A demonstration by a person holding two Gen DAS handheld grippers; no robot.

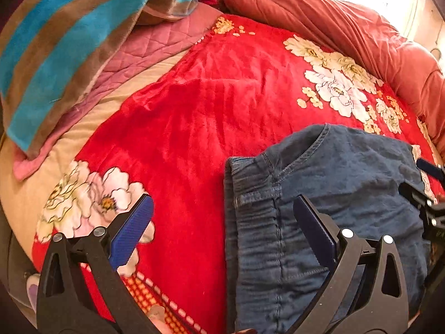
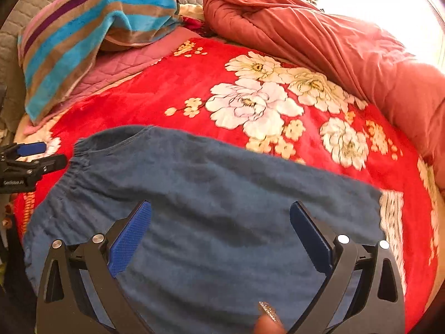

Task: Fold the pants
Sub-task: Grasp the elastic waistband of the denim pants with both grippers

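Covering most of both views, a red blanket with white flowers (image 1: 194, 105) spreads across the bed, with a rust-coloured quilt (image 2: 319, 27) bunched along the upper right of the frame and a blue and brown striped blanket (image 1: 64, 50) heaped at the upper left over a pink quilted pad (image 1: 155, 44). On the red blanket lie the blue denim pants (image 2: 222, 194), filling the lower middle of the right wrist view and the lower right of the left wrist view, the gathered waistband (image 1: 250, 194) toward the left side. The left gripper (image 1: 222, 217) sits at the bottom of its frame with its jaws spread wide, holding nothing, one blue pad over the blanket and the other over the denim. The right gripper (image 2: 221, 220) is likewise spread wide above the pants, gripping nothing. A fingertip with a glittery nail (image 2: 268, 313) shows at the bottom edge of the right wrist view.
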